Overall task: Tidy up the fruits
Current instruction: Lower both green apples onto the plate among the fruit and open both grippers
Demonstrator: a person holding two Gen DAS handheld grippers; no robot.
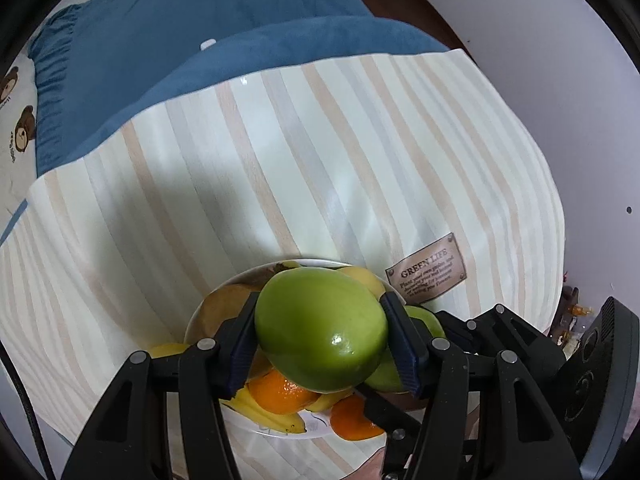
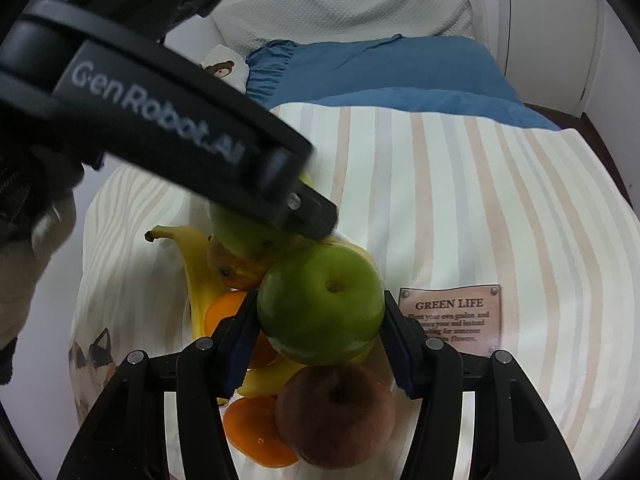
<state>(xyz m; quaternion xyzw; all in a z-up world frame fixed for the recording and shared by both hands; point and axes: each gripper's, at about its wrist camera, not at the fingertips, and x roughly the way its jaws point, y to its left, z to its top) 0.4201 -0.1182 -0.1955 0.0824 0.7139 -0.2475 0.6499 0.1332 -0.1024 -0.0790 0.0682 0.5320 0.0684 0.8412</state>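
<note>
- Left tongs (image 1: 322, 330) clamp a green apple (image 1: 320, 330) between dark blue pads, held just above a white plate (image 1: 192, 326) piled with fruit
- Right tongs (image 2: 320, 320) grip a second green apple (image 2: 320, 304), stem dimple facing the camera, over the same heap
- Only the right wrist view shows a red apple (image 2: 336, 416) nearest the lens and a whole banana (image 2: 192, 264) curving along the left of the pile
- Oranges (image 1: 280, 394) and banana pieces lie beneath the held apple in the left wrist view
- Right view alone catches the left gripper body crossing overhead, lettered "GenRobot.AI"
- Plate sits on a striped cloth (image 1: 280, 160) with a "GREEN LIFE" label (image 1: 428, 272); blue bedding (image 1: 180, 40) beyond
</note>
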